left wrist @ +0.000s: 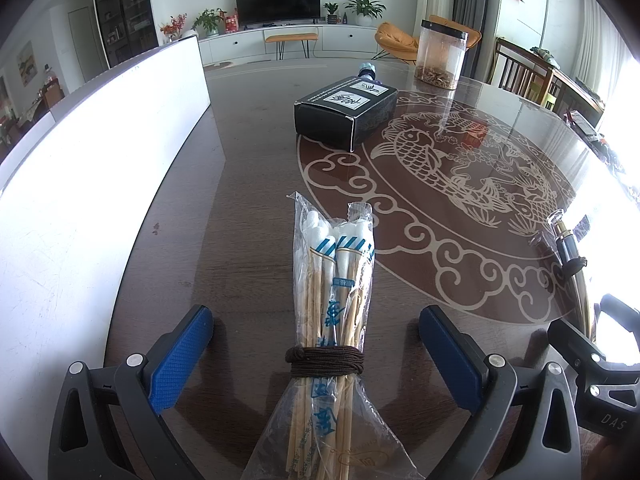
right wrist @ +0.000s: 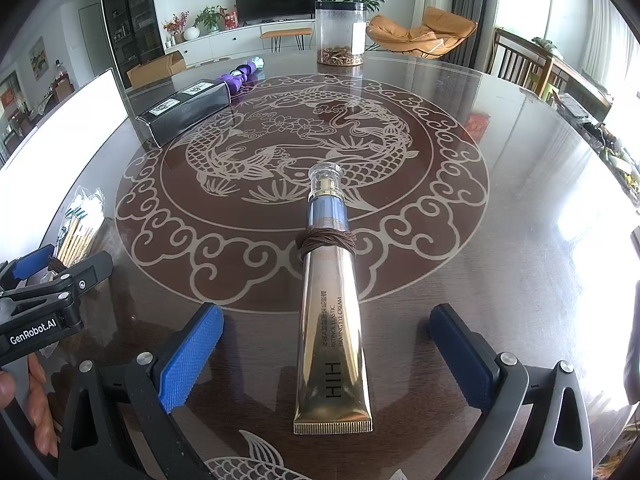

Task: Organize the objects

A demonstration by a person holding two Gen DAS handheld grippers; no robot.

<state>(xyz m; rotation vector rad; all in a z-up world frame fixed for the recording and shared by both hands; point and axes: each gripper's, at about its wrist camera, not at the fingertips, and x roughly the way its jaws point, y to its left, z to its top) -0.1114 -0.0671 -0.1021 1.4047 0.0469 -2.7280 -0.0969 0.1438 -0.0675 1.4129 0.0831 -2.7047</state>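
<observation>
Cotton swabs (left wrist: 332,280) in a clear plastic bag lie on the counter (left wrist: 248,152) between the spread jaws of the left hand-held gripper (left wrist: 316,356), the blue pads standing well clear of the bag on both sides. A dark brown cord (left wrist: 325,360) is wound several times round the bag, level with the pads, bunching the wooden sticks together; the white tips point away from the gripper.

Under the right hand-held gripper (right wrist: 326,356) a gold cream tube (right wrist: 332,344) lies on the counter, its crimped end nearest the camera and its clear cap pointing away. Those jaws also stand wide apart, touching nothing. A band of the same brown cord (right wrist: 326,242) wraps the tube just below its blue neck.

Further out ahead of both grippers, a black box (left wrist: 346,110) with white labels lies flat, closed. A purple object (right wrist: 240,78) sits just behind it; what it is cannot be told. Beyond that stands a tall clear jar (right wrist: 341,32) with a dark lid, upright, holding a shallow layer of brownish dried bits at its bottom and otherwise empty. To the left of the left gripper a white board (left wrist: 80,200) stands on edge along the counter.
</observation>
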